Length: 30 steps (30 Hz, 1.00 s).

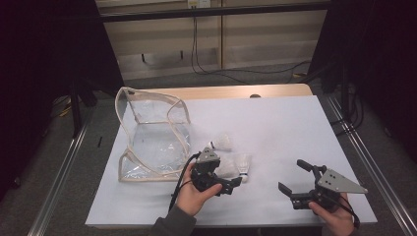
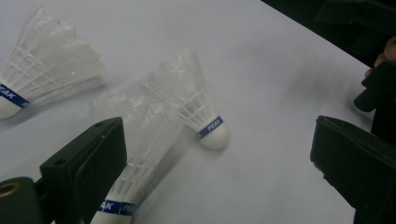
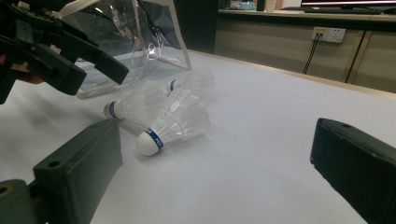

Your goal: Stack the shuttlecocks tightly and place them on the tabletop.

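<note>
I hold my left gripper low with its jaws wide beside 3 white feather shuttlecocks lying on the white table, while my right gripper, also wide, waits farther right.

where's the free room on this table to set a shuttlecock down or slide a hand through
Bare white tabletop runs from the shuttlecocks to the far and right edges, and between the left gripper and right gripper. It is crowded at left: the clear bag and shuttlecocks sit close by the left gripper.
</note>
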### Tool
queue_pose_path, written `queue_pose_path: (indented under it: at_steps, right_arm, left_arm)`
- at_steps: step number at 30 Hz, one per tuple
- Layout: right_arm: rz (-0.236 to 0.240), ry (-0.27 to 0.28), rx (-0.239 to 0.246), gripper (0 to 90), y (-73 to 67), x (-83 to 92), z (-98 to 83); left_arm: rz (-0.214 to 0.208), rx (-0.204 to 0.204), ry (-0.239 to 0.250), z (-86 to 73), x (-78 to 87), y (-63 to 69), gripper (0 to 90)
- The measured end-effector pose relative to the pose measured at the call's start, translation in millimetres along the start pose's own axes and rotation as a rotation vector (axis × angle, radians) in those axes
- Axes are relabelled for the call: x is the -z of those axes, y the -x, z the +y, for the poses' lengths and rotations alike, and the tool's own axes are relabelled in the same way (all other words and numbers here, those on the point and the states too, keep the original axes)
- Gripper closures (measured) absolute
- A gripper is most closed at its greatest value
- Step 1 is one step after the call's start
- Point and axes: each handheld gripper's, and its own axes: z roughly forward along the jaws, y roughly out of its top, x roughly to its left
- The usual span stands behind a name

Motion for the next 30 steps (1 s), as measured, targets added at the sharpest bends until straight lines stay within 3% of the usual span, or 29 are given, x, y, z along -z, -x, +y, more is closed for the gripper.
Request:
queue_pose_path:
  at_steps: [3,8,15,23,30]
  right_arm:
    - [-0.001,0.000,0.000,1.5,0.3,0.2,0.1]
    - [0.002,-0.002,0.000,1.5,0.0,0.1,0.3]
    - [0.005,0.000,-0.002,1.5,-0.4,-0.5,0.2]
    - [0.001,-0.001,-0.001,1.5,-0.2,-0.1,0.2]
    - [0.005,0.000,0.000,1.5,-0.7,-0.9,0.3]
  left_arm:
    - [-0.025,-0.020,-0.014,-5.3,2.3,0.5,3.8]
    - [-0.024,-0.040,-0.027,-12.8,10.8,-3.8,3.8]
    - [-0.071,-0.091,-0.040,-21.1,18.4,-3.7,3.8]
    - [-0.052,-0.073,-0.044,-27.6,26.1,-8.5,3.8]
    - [-0.051,-0.084,-0.043,-32.6,33.7,-11.2,3.8]
